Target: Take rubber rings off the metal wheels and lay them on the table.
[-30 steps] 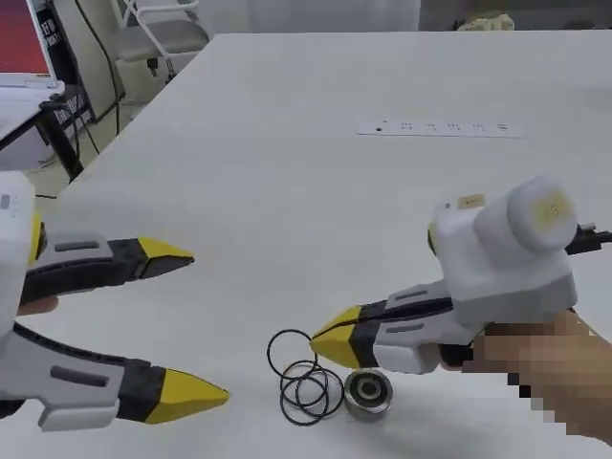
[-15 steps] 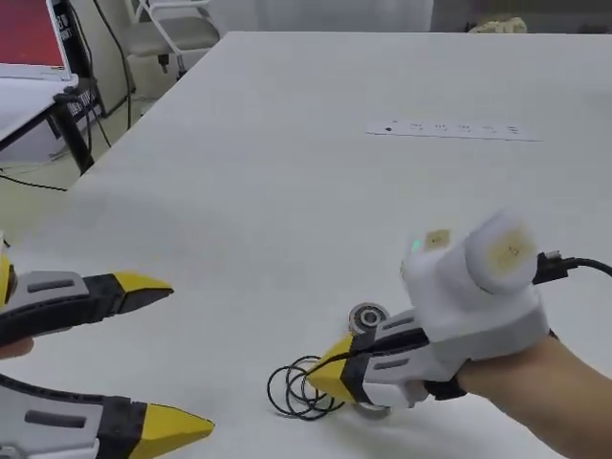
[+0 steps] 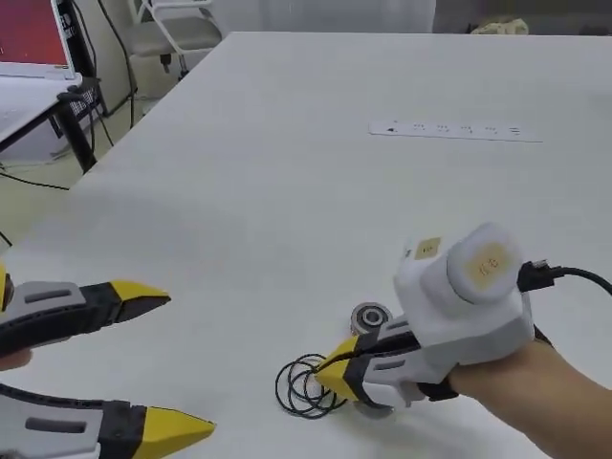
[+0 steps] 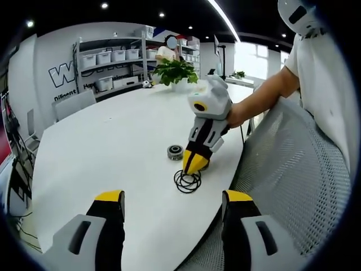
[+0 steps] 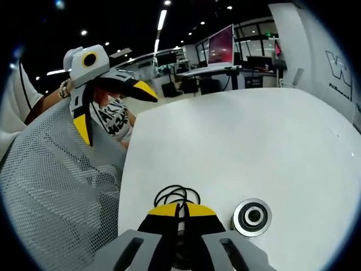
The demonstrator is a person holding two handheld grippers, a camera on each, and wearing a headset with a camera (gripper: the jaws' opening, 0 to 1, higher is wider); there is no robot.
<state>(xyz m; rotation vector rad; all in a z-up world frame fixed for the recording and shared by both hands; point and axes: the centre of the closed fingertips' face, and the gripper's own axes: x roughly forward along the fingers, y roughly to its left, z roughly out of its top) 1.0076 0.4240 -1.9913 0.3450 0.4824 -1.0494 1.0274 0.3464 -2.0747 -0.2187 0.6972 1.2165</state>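
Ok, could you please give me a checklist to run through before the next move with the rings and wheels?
1. The right claw is shut, tips at the ring pile: ok.
2. A ring is actually pinched in the right claw: cannot tell.
3. The ring pile lies loose on the table: ok.
4. The left claw is open and apart from the ring pile: ok.
5. The wheel beside the right claw is free of its ring: cannot tell.
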